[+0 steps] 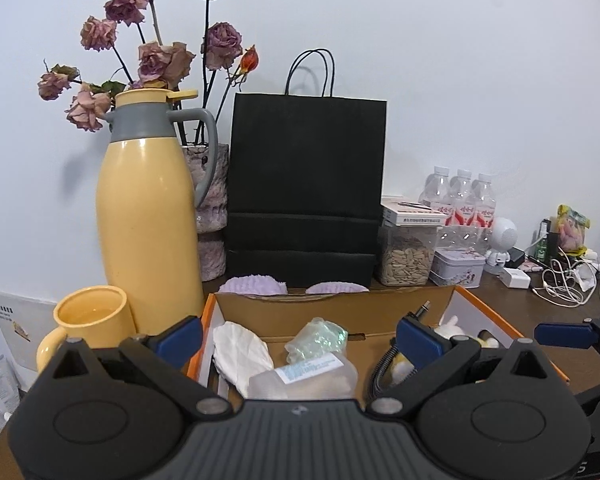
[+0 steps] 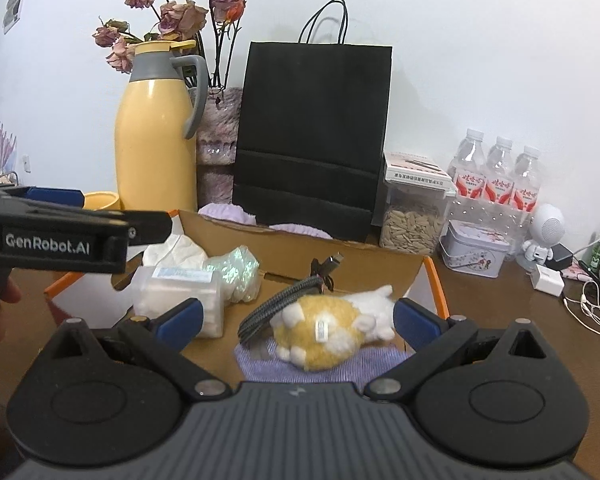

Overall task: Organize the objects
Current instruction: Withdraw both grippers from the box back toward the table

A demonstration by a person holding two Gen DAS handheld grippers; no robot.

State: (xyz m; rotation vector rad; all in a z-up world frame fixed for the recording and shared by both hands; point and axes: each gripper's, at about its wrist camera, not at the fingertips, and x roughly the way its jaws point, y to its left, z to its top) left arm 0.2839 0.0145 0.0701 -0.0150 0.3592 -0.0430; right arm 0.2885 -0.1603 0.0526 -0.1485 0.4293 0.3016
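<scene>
I am hovering my right gripper (image 2: 296, 322), jaws spread wide, over the plush toy (image 2: 324, 330) in the cardboard box (image 2: 300, 246), aiming to pinch its middle clear of the braided cable (image 2: 276, 308).

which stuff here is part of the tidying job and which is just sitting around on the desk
Part of the job: cardboard box and its contents: plush toy, braided cable, tissue, labelled plastic packet, shiny green wrap. Both grippers, left and right, are open above it.

Lying about: yellow flask, yellow mug, black paper bag, seed jar, water bottles, tin.
</scene>
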